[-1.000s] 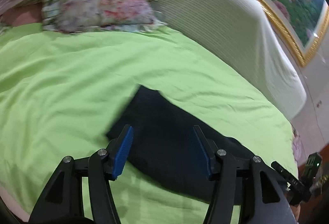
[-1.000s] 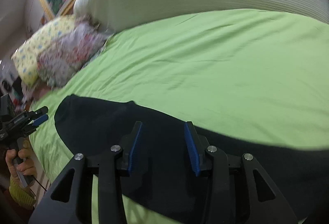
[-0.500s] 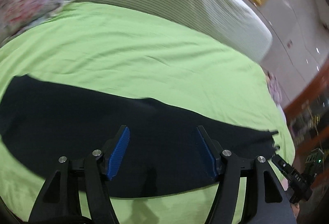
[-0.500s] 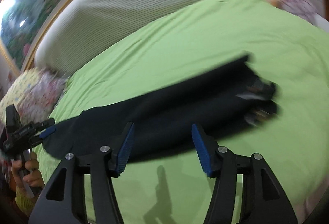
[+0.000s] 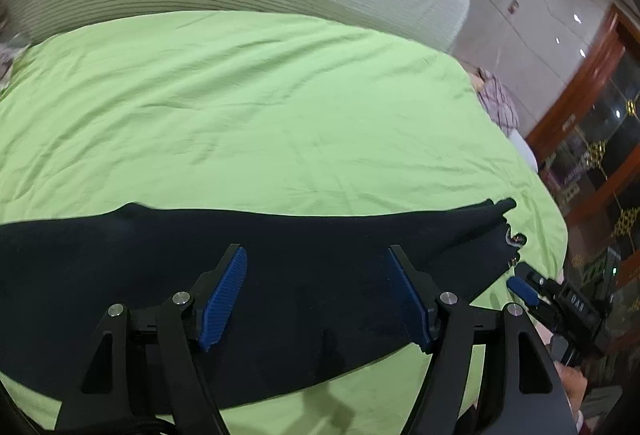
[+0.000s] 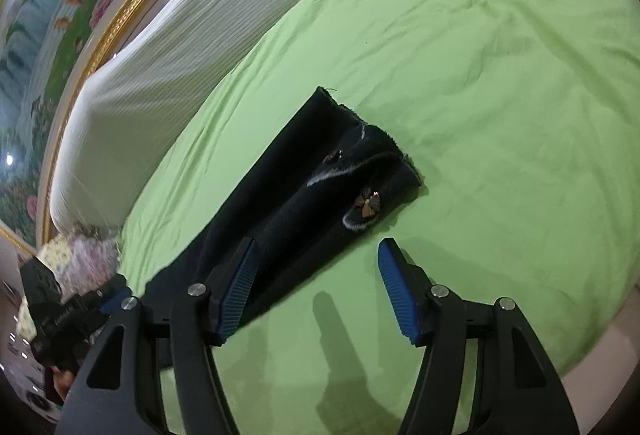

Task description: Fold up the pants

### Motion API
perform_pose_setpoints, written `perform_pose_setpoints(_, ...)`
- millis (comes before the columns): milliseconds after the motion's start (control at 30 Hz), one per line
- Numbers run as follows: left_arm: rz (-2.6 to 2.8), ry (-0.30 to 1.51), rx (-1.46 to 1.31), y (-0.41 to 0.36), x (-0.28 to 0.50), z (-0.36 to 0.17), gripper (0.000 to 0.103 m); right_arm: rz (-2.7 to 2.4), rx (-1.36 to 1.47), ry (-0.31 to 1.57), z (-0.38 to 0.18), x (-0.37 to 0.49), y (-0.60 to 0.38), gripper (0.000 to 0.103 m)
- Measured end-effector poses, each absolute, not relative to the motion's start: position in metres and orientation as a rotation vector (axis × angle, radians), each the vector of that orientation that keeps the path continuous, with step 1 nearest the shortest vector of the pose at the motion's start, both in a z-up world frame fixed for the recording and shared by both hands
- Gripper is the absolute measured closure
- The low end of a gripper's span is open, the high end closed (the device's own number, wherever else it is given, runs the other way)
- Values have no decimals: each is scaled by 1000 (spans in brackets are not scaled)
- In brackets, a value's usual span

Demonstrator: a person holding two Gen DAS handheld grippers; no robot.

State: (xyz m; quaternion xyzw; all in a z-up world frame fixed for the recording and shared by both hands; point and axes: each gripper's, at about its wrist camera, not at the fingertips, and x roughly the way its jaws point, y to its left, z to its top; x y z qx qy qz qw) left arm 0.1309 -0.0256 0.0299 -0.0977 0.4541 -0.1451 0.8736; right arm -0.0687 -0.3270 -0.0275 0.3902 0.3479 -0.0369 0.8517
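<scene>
While the pants (image 5: 280, 299) lie as a long strip on the green bedsheet (image 5: 280, 107), my left gripper (image 5: 316, 295) hangs spread and empty over their middle, my right gripper (image 6: 316, 291) likewise near their hem (both layers stacked); a shallow pinch risks lifting one layer.

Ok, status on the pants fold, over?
Left gripper open, empty, over pants. Right gripper open, empty, near the pants' end. Pants flat on green sheet. Nothing in the way.

Both wrist cameras looked down from close above the bed (image 5: 280, 107). Both views shared the black pants (image 5: 120, 267), seen from opposite ends.
</scene>
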Motion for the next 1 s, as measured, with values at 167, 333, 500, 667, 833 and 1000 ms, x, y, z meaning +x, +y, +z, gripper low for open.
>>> perform_pose_setpoints(167, -363, 995, -157, -51, 147, 21, 31, -100, 899, 690, -35, -56, -338, 40)
perform_pose_setpoints(333, -485, 1051, -81, -88, 169, 16, 31, -128, 916, 675, -39, -52, -342, 86)
perform_pose_setpoints(500, -668, 1126, 27, -144, 198, 10, 30, -94, 925, 648, -45, -68, -350, 91)
perform_pose_setpoints(667, -844, 1179, 182, -214, 223, 1, 30, -69, 921, 628, -44, -71, -354, 91)
perform_pose_setpoints(833, -952, 1284, 296, -273, 241, -21, 42, -38, 927, 610, -47, -71, -356, 91)
perform_pose_setpoints(1000, -1056, 1330, 304, -303, 254, -27, 46, -8, 895, 594, -50, -78, -354, 92)
